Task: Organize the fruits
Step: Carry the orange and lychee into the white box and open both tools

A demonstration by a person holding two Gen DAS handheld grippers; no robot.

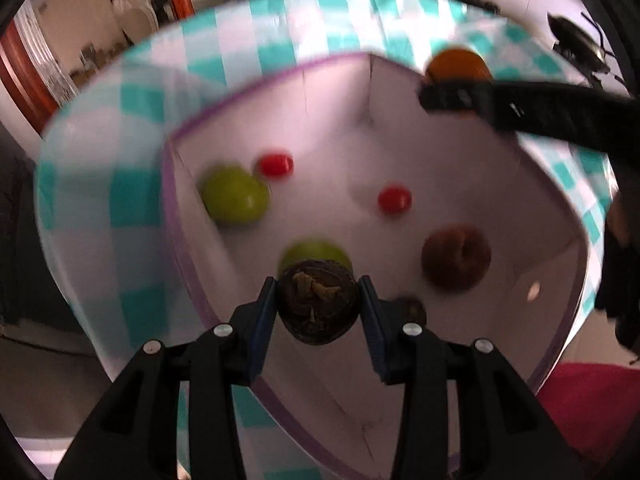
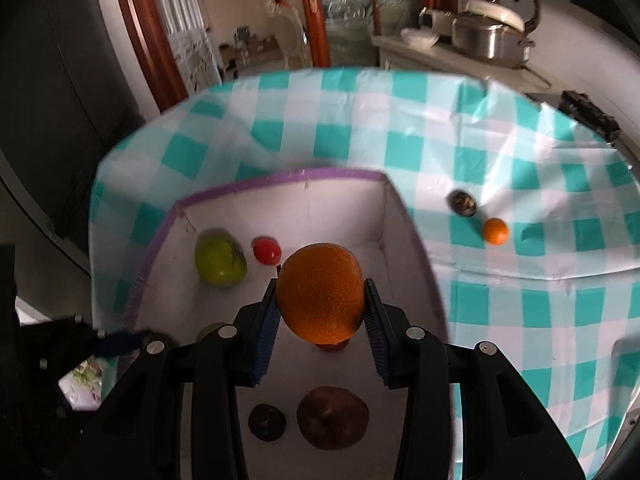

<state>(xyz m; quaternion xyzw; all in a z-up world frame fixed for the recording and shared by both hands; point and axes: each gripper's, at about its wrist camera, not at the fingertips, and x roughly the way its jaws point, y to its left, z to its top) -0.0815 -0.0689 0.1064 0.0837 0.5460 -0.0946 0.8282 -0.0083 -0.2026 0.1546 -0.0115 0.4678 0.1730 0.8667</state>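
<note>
My left gripper point(image 1: 318, 304) is shut on a dark round fruit point(image 1: 318, 306) and hangs over the white box point(image 1: 440, 148) with the purple rim. In the box lie a green fruit point(image 1: 235, 195), a second green fruit point(image 1: 314, 252) just past my fingers, two small red fruits point(image 1: 275, 165) point(image 1: 394, 199) and a brown fruit point(image 1: 456, 258). My right gripper point(image 2: 320, 312) is shut on an orange point(image 2: 320, 292) above the same box point(image 2: 320, 204); that gripper also shows at the box's far right corner point(image 1: 452, 98). On the checked cloth lie a dark fruit point(image 2: 463, 202) and a small orange point(image 2: 495, 231).
The teal-and-white checked cloth point(image 2: 520, 320) covers the table around the box. A counter with a metal pot point(image 2: 486, 38) stands behind the table. A black device point(image 2: 588, 114) lies at the cloth's far right edge. Something red point(image 1: 592, 412) sits beside the box.
</note>
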